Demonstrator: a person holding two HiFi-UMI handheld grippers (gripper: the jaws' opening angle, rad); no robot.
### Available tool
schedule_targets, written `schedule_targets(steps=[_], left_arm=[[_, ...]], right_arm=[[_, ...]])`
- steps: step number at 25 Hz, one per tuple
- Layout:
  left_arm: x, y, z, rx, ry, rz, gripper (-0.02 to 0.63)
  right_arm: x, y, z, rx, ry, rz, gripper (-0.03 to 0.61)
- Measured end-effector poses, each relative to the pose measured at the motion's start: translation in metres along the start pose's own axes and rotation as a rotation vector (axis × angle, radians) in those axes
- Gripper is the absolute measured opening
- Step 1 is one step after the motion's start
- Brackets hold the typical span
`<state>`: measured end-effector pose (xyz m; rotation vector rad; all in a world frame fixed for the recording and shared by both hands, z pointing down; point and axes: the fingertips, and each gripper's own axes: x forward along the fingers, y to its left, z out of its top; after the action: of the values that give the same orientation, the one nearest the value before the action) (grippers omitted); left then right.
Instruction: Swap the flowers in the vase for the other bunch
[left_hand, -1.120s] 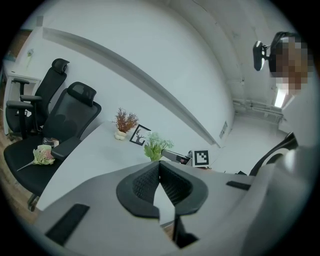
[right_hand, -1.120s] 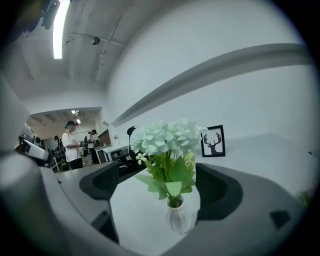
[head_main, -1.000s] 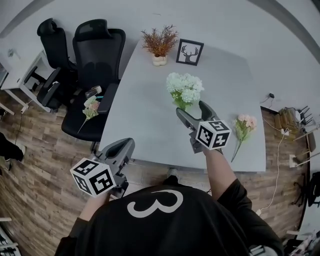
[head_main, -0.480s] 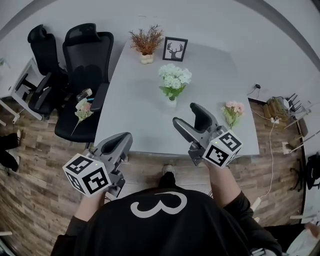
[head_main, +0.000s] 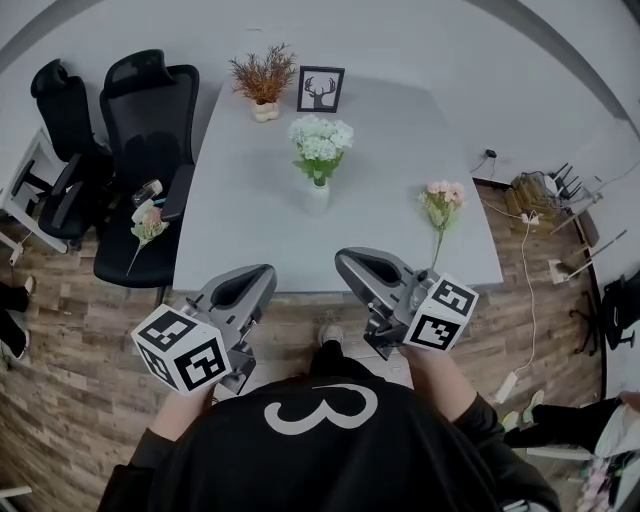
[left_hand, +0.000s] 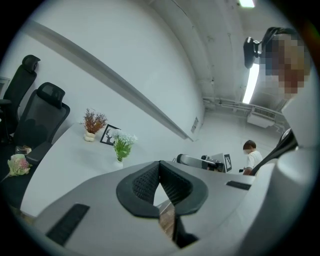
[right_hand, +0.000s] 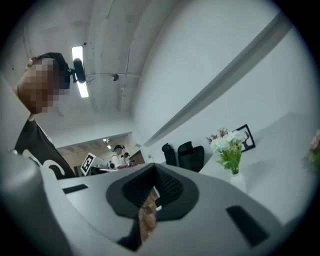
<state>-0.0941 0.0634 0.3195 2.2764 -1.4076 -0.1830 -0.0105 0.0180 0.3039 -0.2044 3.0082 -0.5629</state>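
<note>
Both tools now sit at the near edge of the counter (head_main: 250, 235), on my side of the vase (head_main: 317, 196). A second ago my right tool (head_main: 348, 262) stood wide open just beside the vase, at the foot of the white flowers (head_main: 320, 138). Now it is well back from the vase, and its jaws have just been closing: pads together, nothing between them. My left tool (head_main: 262, 275) is closed on nothing too, left of the vase and well short of it.

The white flowers stand upright in the vase. The pink bunch (head_main: 440, 200) lies flat on the counter, right of the vase and well apart from it. Another small bunch (head_main: 147, 225) lies on a chair (head_main: 140, 110) far left of the vase. I judge that I have let go and backed away, so the swap is either finished or on pause.

Readable writing is scarce. There is a large white "3" on my black shirt (head_main: 310, 408), and each marker cube (head_main: 185, 350) carries only square patterns. The framed deer picture (head_main: 320, 89) behind the vase carries no lettering I can make out.
</note>
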Motion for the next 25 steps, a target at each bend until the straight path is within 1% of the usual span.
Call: schedule_targets(steps=[2,5,9,16,19,23,25], left_arm=[[0.000,-0.004,-0.003,0.001,0.005,-0.010,0.012],[0.001,-0.007,-0.006,-0.007,0.011,-0.020,0.012],[0.000,-0.012,-0.011,-0.001,0.017,-0.033,0.012],[-0.003,-0.026,-0.016,0.019,0.023,-0.052,0.011],[-0.003,-0.033,-0.018,0.029,0.025,-0.062,0.012],[0.008,-0.030,-0.010,0.023,0.040,-0.068,0.012],[0.006,-0.035,-0.013,0.029,0.039,-0.074,0.012]], right_arm=[[0.000,0.008,-0.010,0.023,0.025,0.023,0.009],[0.003,0.017,-0.024,0.014,0.075,0.040,0.009],[0.003,0.026,-0.035,0.016,0.099,0.057,0.009],[-0.006,0.039,-0.037,-0.010,0.100,0.053,0.008],[-0.010,0.043,-0.041,-0.036,0.120,0.049,0.008],[-0.007,0.034,-0.032,-0.026,0.128,0.030,0.008],[-0.013,0.036,-0.034,-0.033,0.121,0.019,0.008]])
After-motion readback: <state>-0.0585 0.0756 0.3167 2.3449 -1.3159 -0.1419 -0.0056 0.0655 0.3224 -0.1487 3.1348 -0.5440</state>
